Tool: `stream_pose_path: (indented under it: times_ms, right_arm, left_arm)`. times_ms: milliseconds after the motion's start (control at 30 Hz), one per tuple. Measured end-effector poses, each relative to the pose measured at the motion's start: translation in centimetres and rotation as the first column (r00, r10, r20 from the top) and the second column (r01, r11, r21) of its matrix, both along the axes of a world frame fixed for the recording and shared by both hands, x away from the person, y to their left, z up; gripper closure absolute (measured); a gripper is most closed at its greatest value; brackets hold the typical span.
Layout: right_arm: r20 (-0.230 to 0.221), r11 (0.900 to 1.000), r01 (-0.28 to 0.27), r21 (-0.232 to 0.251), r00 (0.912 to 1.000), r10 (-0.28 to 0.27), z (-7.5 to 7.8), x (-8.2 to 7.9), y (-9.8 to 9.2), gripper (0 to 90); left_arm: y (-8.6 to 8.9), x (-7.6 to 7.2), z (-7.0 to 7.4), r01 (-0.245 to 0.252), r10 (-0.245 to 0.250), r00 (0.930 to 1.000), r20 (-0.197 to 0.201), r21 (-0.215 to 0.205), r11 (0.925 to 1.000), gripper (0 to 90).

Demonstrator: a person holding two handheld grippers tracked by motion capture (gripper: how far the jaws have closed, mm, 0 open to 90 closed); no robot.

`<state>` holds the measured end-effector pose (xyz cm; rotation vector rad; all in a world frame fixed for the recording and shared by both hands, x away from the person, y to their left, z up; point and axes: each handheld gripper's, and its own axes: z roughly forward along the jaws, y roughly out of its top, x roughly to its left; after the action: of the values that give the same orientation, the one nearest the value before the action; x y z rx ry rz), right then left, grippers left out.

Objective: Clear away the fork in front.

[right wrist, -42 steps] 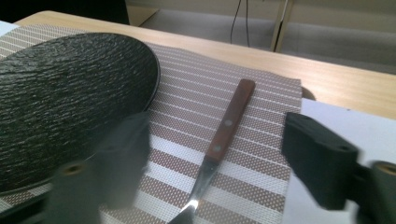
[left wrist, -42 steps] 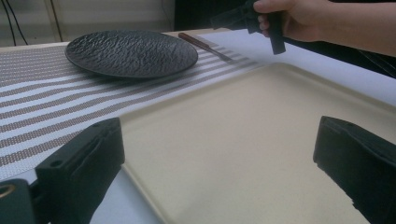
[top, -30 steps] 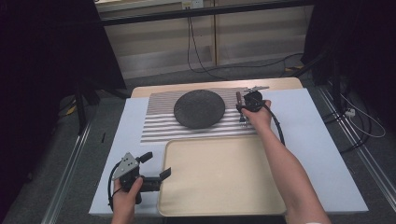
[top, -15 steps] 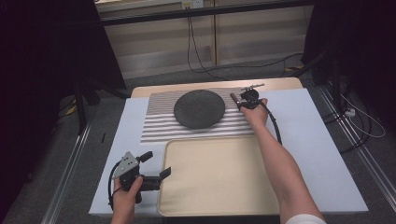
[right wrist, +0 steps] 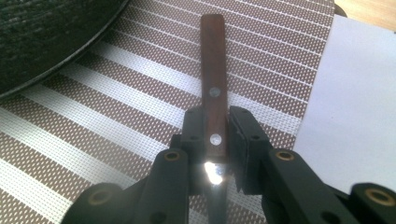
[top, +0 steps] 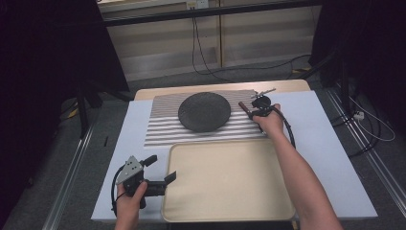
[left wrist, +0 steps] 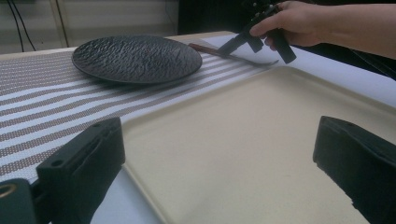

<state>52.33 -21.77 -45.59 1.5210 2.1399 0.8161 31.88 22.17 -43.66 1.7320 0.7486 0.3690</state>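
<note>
Two black jaws of the right gripper [right wrist: 215, 140] are pressing together on a knife [right wrist: 213, 100], having just been closing on it. They are pinching its brown wooden handle near the rivet, where the handle is meeting the shiny blade. The knife is lying on the striped placemat [right wrist: 116, 121], just beside the rim of the black textured plate [right wrist: 42, 37], which is sitting on the same mat. In the high view, the right gripper [top: 253, 111] is staying at the right edge of the placemat [top: 163, 129], and the plate [top: 204, 111] is resting near the middle of it. A beige tray [top: 225, 182] is lying closer to the person. The left gripper [top: 160, 170] is waiting at the tray's left edge with its jaws spread, holding nothing.
</note>
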Motion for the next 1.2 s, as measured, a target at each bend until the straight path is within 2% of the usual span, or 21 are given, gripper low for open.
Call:
stream_pose_path:
  times_ms: [133, 267, 400, 767, 833, 933, 1000, 1067, 1200]
  right_arm:
    - [-0.022, 0.999, 0.020, -0.029, 0.9995, -0.021, 0.2, 0.3, 0.5, 77.3]
    - [-0.033, 1.000, 0.022, -0.007, 0.9992, -0.022, 0.1, 0.4, 0.3, 77.9]
    - [-0.035, 0.999, 0.031, 0.035, 0.9990, -0.030, 0.0, 0.4, -0.1, 78.4]
    - [-0.033, 0.999, 0.041, 0.028, 0.9986, -0.040, 0.1, 0.4, 0.0, 78.7]
    - [-0.032, 0.998, 0.046, 0.049, 0.9985, -0.044, 0.0, 0.3, -0.1, 78.7]
    - [-0.018, 0.999, 0.031, 0.041, 0.9994, -0.030, 0.1, 0.2, -0.2, 78.7]
    - [-0.024, 0.997, 0.040, 0.065, 0.9990, -0.039, 0.1, 0.2, -0.4, 78.7]
    - [-0.012, 0.997, 0.034, 0.076, 0.9994, -0.033, 0.3, 0.1, -0.6, 78.8]
    - [0.012, 0.991, 0.027, 0.128, 0.9995, -0.029, 1.0, -0.3, -1.0, 78.8]
  left_arm:
    - [0.0, 0.0, 0.0, -0.001, 0.001, 1.0000, -0.002, -0.002, 1.0000, 2.5]
    - [-0.1, 0.1, 0.0, 0.000, 0.000, 1.0000, -0.001, -0.007, 1.0000, 2.5]
    - [-0.2, 0.2, 0.1, 0.001, -0.001, 1.0000, 0.001, -0.011, 0.9999, 2.5]
    - [-0.8, 0.7, 0.0, 0.008, -0.008, 1.0000, 0.001, -0.013, 0.9999, 2.5]
    - [-0.8, 0.7, 0.1, 0.010, -0.010, 0.9999, 0.003, -0.013, 0.9999, 2.5]
    - [-0.6, 0.7, 0.1, 0.003, -0.003, 1.0000, 0.003, -0.011, 0.9999, 2.5]
    - [-0.6, 0.7, 0.1, 0.000, 0.000, 1.0000, 0.003, -0.012, 0.9999, 2.5]
    - [-0.5, 0.6, 0.1, 0.000, 0.000, 1.0000, 0.003, -0.017, 0.9999, 2.5]
    - [-0.4, 0.6, 0.1, -0.004, 0.004, 1.0000, 0.002, -0.019, 0.9998, 2.5]
